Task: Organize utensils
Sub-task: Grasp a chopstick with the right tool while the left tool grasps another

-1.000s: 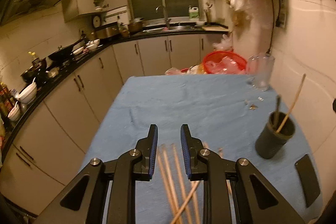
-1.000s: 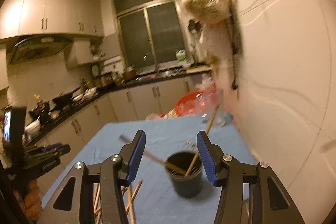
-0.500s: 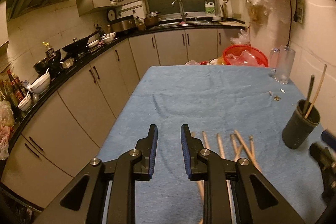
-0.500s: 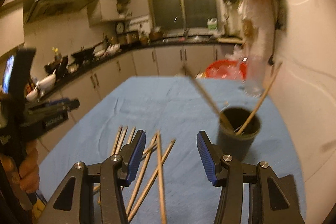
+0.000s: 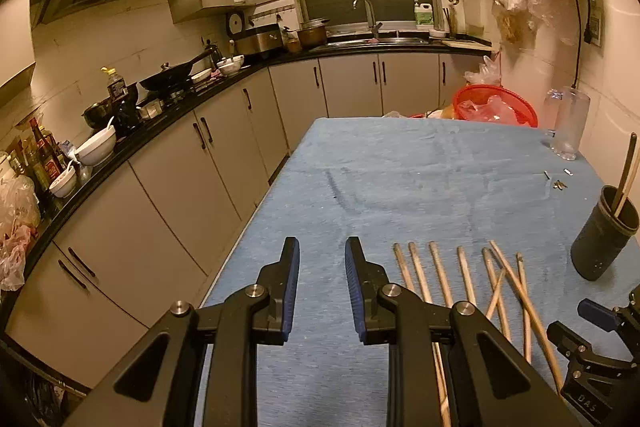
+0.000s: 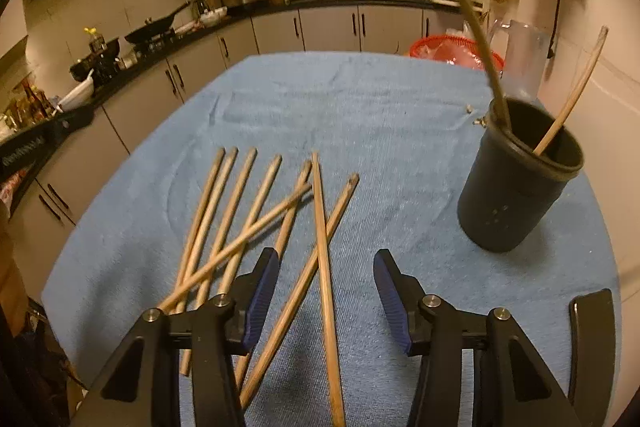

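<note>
Eight chopsticks (image 6: 256,223): round wooden sticks, pale brown, lay loose and partly crossed on the blue cloth (image 6: 360,115); in the left wrist view the same chopsticks (image 5: 464,275) lay to the right of the left gripper.
Holder: dark cylindrical cup (image 6: 516,187), smooth matte wall with small holes low on its side, stood upright on the cloth, well to the right of the loose sticks.
Holder contents: one dark stick (image 6: 464,7) and one pale stick (image 6: 576,87), both leaning against the rim.
Cloth: blue, ribbed towel-like weave, covered the table.
Left gripper (image 5: 322,283): black frame, blue ribbed pads, jaws narrowly apart with nothing between them, over bare cloth left of the sticks.
Right gripper (image 6: 326,291): jaws parted wide, pointed down over two crossed sticks that ran between the pads; pads touched neither.
Writing: pale letters on the other gripper's body at the left edge of the right wrist view, too blurred to read.
Other items: clear glass jug (image 5: 568,127) and red basket (image 5: 496,103) at the table's far end.
</note>
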`<state>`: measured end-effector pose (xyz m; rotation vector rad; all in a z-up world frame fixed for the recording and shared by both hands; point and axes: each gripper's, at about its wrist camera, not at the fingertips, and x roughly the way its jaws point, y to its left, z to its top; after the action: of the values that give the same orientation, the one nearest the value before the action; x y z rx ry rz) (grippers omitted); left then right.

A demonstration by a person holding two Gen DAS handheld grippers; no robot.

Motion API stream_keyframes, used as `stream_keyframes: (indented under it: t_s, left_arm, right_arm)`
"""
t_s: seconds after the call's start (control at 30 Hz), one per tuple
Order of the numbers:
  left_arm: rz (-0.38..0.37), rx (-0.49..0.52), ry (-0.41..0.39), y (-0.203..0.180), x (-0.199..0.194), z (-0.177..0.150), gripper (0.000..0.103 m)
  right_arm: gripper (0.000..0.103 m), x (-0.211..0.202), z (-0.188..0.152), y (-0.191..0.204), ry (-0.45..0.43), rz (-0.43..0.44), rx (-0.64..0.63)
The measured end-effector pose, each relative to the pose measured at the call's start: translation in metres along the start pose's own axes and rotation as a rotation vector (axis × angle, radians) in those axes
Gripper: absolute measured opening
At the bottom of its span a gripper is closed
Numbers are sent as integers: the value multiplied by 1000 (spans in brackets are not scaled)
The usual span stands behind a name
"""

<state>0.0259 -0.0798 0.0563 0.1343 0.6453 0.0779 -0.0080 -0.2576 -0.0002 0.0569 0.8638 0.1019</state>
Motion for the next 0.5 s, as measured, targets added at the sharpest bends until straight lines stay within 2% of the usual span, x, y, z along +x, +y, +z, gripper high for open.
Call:
stream_keyframes:
  t_s: [0.23,0.3,0.4,0.5]
  left_arm:
    - [15,-2,6,5,6,-4,24]
    - [15,-1,11,6,8,-5,25]
    - [9,-2,27,8,13,-7,32]
    - [-1,3,47,10,17,-9,32]
  right_arm:
    - [37,22,-1,6,76,-16,-17]
    - [26,28,-3,7,95,-21,-16]
    - [12,36,-5,3,131,-8,-3]
    - [9,38,-9,-2,152,1,11]
